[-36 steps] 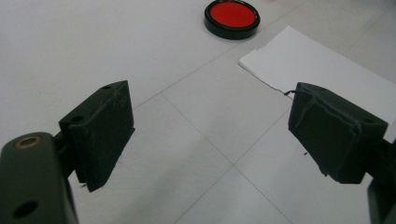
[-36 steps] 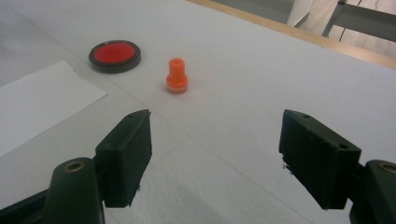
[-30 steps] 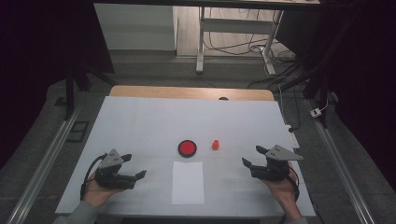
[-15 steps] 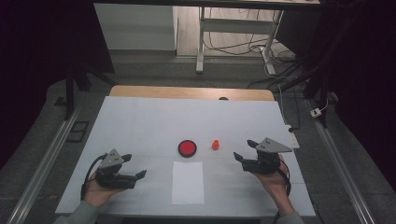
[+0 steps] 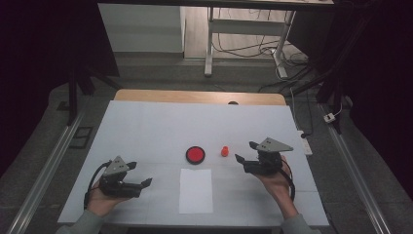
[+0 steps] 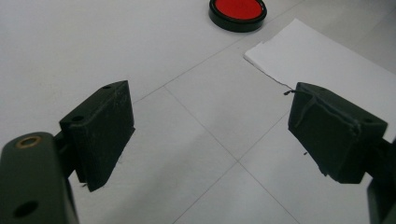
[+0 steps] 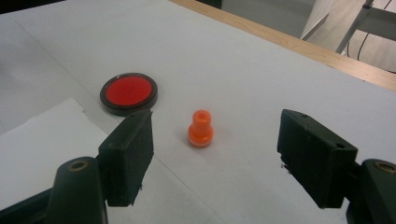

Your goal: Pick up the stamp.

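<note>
A small orange stamp-like peg (image 5: 224, 151) (image 7: 201, 129) stands upright on the white table, just right of a round red pad in a black rim (image 5: 195, 154) (image 7: 129, 92) (image 6: 237, 10). A white paper sheet (image 5: 195, 190) (image 6: 327, 65) lies in front of the pad. My right gripper (image 5: 245, 152) (image 7: 215, 154) is open, a short way right of the peg, which stands ahead between its jaws. My left gripper (image 5: 140, 176) (image 6: 210, 135) is open and holds nothing, at the front left, pointing toward the paper.
The white table top (image 5: 146, 131) has a wooden strip (image 5: 195, 96) along its far edge. A white power strip (image 5: 303, 142) lies at the right edge. Metal rails (image 5: 53, 161) run along both sides, and a frame with cables (image 5: 243, 29) stands beyond.
My right gripper has moved left and forward toward the orange peg. The left gripper has stayed in place.
</note>
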